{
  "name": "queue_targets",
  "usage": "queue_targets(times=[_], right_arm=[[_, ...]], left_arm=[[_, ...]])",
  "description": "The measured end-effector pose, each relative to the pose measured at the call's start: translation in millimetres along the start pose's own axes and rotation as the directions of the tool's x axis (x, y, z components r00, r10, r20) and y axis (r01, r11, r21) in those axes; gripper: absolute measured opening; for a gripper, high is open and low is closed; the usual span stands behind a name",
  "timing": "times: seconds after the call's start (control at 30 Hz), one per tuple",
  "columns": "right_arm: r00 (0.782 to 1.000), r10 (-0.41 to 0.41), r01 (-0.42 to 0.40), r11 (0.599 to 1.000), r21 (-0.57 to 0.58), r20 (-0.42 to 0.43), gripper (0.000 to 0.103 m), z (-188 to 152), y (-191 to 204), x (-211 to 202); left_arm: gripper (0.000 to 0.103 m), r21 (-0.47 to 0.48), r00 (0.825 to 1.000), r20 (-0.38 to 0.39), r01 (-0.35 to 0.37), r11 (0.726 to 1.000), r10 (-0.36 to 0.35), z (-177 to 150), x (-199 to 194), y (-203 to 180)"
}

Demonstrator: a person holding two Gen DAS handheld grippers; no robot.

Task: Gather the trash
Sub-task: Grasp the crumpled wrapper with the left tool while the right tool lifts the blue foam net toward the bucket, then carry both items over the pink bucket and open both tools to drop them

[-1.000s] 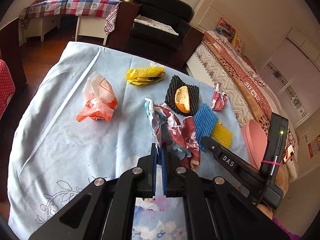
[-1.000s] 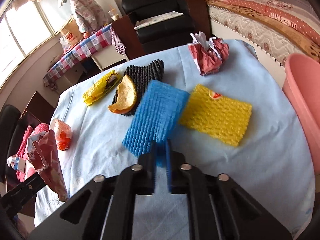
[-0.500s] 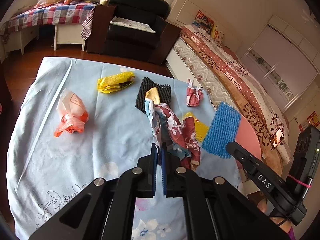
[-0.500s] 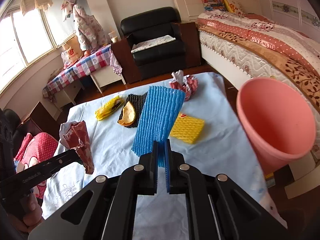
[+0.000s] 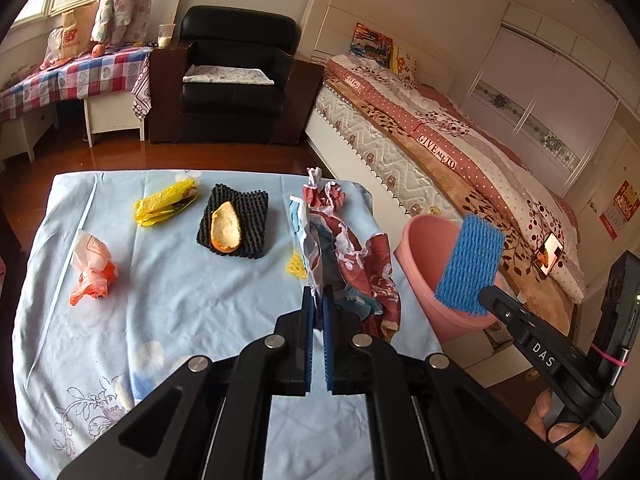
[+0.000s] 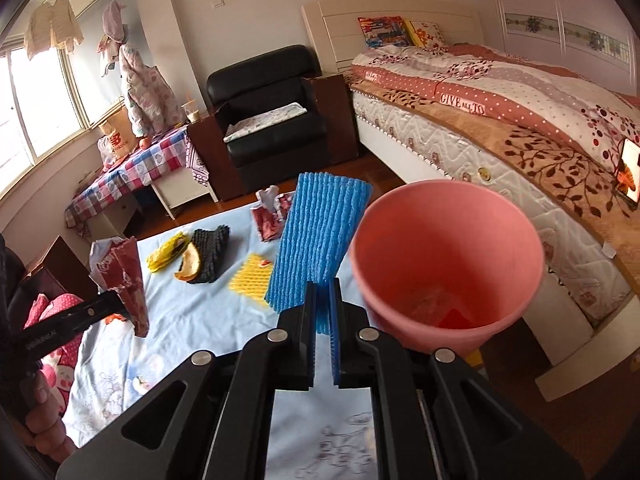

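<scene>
My left gripper (image 5: 318, 300) is shut on a crumpled red, white and blue wrapper (image 5: 344, 256), held above the blue tablecloth (image 5: 168, 320). My right gripper (image 6: 324, 300) is shut on a blue foam net sleeve (image 6: 320, 240), raised beside the pink bin (image 6: 444, 264) at the table's right edge. In the left wrist view that sleeve (image 5: 470, 266) hangs over the pink bin (image 5: 424, 272). The right wrist view also shows the wrapper (image 6: 128, 280), at the left. On the cloth lie a yellow foam net (image 6: 250, 276), a black foam net with orange peel (image 5: 234, 224), a yellow bag (image 5: 166, 204), an orange-white bag (image 5: 92, 268) and a red crumpled wrapper (image 6: 272, 216).
A bed (image 6: 520, 112) runs along the right, close behind the bin. A black armchair (image 5: 236, 80) and a checked-cloth bench (image 5: 72, 76) stand beyond the table's far edge. The bin holds some red and clear scraps (image 6: 440, 312). A hand (image 5: 560, 432) grips the right tool.
Both grippers rose and swung right, away from the table's middle. The blue sleeve left the cloth and now hangs by the pink bin. The wrapper stayed clamped in the left gripper.
</scene>
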State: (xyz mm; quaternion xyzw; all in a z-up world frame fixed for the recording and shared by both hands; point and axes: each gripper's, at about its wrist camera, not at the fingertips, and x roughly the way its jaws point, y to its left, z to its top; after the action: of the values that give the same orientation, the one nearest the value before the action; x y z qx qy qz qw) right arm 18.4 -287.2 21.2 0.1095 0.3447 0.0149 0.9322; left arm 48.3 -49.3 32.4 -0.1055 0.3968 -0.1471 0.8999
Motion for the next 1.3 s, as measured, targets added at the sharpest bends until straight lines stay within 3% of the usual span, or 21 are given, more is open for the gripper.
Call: queue_targets(times=[0.3, 0.5, 0.7, 1.13, 1.23, 1.3], right_arm=[[0.999, -0.018, 0.018, 1.000, 0.021, 0.037, 0.006, 13.9, -44.9, 2.6], [0.998, -0.051, 0.049, 0.998, 0.042, 0.045, 0.006, 20.2, -83.1, 10.4], [0.998, -0.057, 0.057, 0.996, 0.069, 0.001, 0.006, 20.3, -115.7, 30.9], [0.995, -0.048, 0.052, 0.998, 0.035, -0.089, 0.006, 16.8, -124.8, 74.2], [0.993, -0.065, 0.068, 0.997, 0.030, -0.102, 0.006, 17.4, -126.6, 78.4], [0.992, -0.061, 0.067, 0.997, 0.046, -0.110, 0.007, 17.7, -130.2, 80.0]], left_arm=[[0.003, 0.090, 1.000, 0.007, -0.003, 0.996, 0.002, 14.0, 22.1, -67.0], [0.004, 0.149, 1.000, -0.014, 0.009, 0.989, -0.007, 25.8, 60.8, -111.7], [0.004, 0.189, 0.998, -0.059, 0.025, 0.982, -0.014, 29.7, 110.0, -149.0], [0.004, 0.229, 0.986, -0.168, 0.025, 0.973, 0.014, 8.2, 179.3, -173.2], [0.011, 0.242, 0.987, -0.162, 0.033, 0.970, 0.007, 6.6, 182.1, -176.0], [0.042, 0.246, 0.988, -0.155, 0.035, 0.969, 0.003, 6.7, 181.8, -176.7]])
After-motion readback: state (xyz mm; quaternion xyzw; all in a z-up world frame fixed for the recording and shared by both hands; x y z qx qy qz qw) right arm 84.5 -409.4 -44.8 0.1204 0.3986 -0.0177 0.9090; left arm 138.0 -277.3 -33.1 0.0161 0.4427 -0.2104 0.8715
